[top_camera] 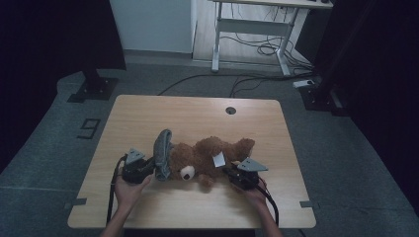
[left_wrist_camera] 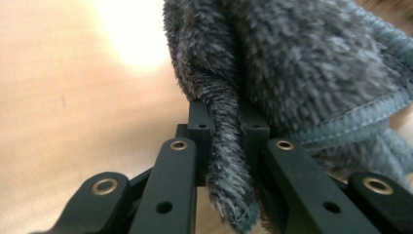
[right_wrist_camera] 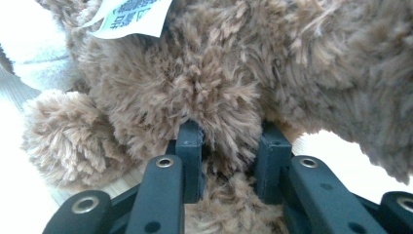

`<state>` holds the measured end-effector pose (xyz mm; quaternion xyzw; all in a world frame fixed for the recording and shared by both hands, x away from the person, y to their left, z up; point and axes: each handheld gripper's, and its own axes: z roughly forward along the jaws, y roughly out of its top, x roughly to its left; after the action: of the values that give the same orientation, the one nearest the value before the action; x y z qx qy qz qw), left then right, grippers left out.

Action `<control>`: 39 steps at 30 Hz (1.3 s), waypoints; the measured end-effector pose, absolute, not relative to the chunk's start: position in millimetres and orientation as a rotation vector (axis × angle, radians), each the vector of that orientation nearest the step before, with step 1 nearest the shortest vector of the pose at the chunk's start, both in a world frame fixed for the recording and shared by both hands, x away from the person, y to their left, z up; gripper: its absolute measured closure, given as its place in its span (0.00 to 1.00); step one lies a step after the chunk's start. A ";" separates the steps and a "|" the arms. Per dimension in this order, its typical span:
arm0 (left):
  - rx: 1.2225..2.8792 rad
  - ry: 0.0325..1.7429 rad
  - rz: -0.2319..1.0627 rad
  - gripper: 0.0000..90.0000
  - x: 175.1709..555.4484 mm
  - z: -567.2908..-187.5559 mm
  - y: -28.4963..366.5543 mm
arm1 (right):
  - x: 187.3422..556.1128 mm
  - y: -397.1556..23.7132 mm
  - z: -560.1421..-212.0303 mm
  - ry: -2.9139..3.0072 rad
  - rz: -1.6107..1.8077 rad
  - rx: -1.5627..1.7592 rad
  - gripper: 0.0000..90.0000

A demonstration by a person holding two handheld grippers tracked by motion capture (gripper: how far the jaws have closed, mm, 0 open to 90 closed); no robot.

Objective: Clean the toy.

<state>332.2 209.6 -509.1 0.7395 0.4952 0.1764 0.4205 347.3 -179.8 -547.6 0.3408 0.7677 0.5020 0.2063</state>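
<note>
While under the grey cloth (top_camera: 163, 153), the teddy bear (top_camera: 212, 155) partly hidden.

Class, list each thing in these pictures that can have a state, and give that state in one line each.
Teddy bear: lying on its side on the table.
Grey towel: draped by the bear's head.
Left hand-held gripper: shut on the towel.
Right hand-held gripper: shut on the bear's fur.
Tag: attached to the bear.
</note>
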 end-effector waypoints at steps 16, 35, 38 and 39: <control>1.754 1.089 0.525 0.88 327.2 -440.1 192.7 | 348.9 -181.2 -547.7 2.136 1.413 0.973 0.77; 1.940 1.006 0.444 0.88 358.5 -456.6 100.3 | 349.0 -181.4 -547.7 2.143 1.411 0.966 0.77; 1.862 1.047 0.391 0.88 354.5 -460.5 136.5 | 349.5 -181.0 -547.8 2.146 1.416 0.955 0.77; 1.862 1.047 0.391 0.88 354.5 -460.5 136.5 | 349.4 -180.7 -547.9 2.144 1.417 0.953 0.77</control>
<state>354.5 136.5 -460.5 0.7586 0.4265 0.1594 0.4660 349.4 -180.7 -547.9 0.3407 0.7665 0.5068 0.1990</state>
